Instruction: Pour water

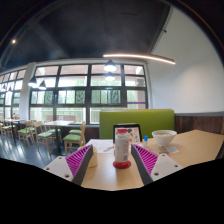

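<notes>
Gripper view looks along my hand-held gripper (113, 158) across a light wooden surface (195, 148) in a large dining hall. My two fingers reach forward at either side, each with a ribbed magenta pad on its inner face, one pad (80, 160) on the left and the other (146, 158) on the right. Between them stands a small white plastic bottle with a red base (122, 150), upright on the surface. I see a gap between the bottle and each pad, so my fingers are spread apart and grip nothing; the bottle rests on its own.

Beyond the right finger, farther along the surface, sits a white round bowl (164, 137). Just behind the bottle stands a small upright card or sign (127, 131); I cannot read it. Behind that runs a green upholstered bench back (150, 120). To the left of the fingers, well apart, are wooden tables with green-seated chairs (40, 132). Tall windows with dark frames (85, 95) fill the far wall, and a long strip light (138, 59) hangs from the dark ceiling.
</notes>
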### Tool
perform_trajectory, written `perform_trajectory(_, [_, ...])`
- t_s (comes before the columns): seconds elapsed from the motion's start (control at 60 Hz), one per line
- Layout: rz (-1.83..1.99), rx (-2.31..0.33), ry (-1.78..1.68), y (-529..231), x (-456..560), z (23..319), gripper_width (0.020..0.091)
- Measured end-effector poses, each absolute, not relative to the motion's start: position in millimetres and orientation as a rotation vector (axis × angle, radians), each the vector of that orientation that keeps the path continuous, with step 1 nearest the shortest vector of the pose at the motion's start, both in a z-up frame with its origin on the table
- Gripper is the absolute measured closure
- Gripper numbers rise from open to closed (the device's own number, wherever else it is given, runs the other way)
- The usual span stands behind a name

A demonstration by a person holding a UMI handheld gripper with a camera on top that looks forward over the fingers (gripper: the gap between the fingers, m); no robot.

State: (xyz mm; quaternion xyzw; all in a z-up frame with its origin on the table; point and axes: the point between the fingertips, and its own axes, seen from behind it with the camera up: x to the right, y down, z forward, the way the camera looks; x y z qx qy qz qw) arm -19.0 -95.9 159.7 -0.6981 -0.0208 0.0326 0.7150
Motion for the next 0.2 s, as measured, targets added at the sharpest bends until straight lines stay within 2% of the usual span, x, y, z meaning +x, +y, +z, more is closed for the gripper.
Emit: perform_trajectory(0.2, [0.118,-1.573,-0.042,-185.2,-41.9,149.7,0.0269])
